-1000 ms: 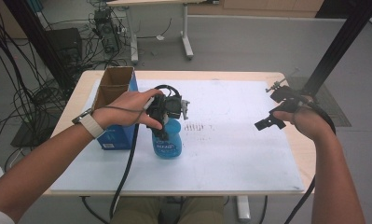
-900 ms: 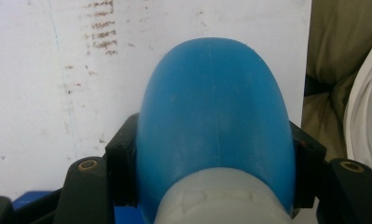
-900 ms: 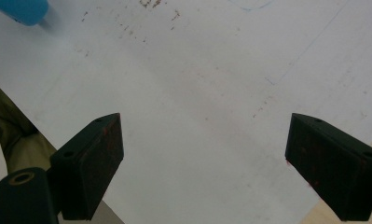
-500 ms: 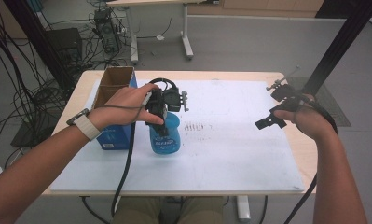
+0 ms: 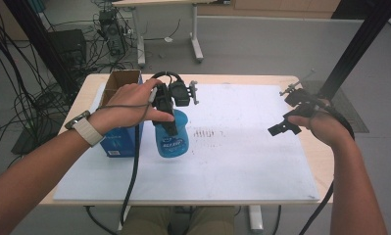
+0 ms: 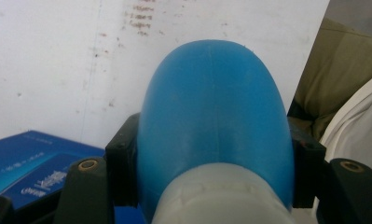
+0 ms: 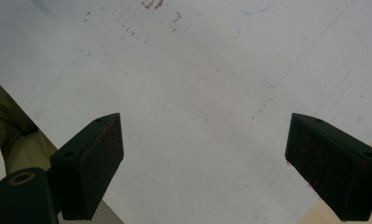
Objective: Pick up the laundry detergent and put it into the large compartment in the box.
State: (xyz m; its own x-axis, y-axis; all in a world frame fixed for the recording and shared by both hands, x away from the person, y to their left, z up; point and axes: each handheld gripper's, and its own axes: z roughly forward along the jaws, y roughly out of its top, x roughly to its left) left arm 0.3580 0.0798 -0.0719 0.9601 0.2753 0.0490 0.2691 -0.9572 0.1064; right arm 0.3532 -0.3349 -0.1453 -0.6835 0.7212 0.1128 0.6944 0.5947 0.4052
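Observation:
A blue plastic bottle (image 5: 172,139) with a whitish neck hangs upright just above the white sheet (image 5: 242,156), left of centre. My left gripper (image 5: 168,125) is shut on its upper part from above. In the left gripper view the bottle's blue shoulder (image 6: 214,107) bulges between the two black pads (image 6: 122,170), which press on both its sides. My right gripper (image 5: 287,113) hovers near the table's right edge, held in the person's right hand. Its jaws stand wide open in the right gripper view (image 7: 204,163), with nothing between them but the stained white sheet (image 7: 197,70).
An open box (image 5: 119,139) with blue sides and a brown inside stands just left of the bottle, under the left hand; its blue side (image 6: 30,163) shows beside the left jaw. Faint dark marks dot the sheet's middle. Beyond the table are cables and desk legs on the floor.
The left hand has lifted the bottle, so it now hangs higher over the sheet. The right gripper has stayed where it was, still open.

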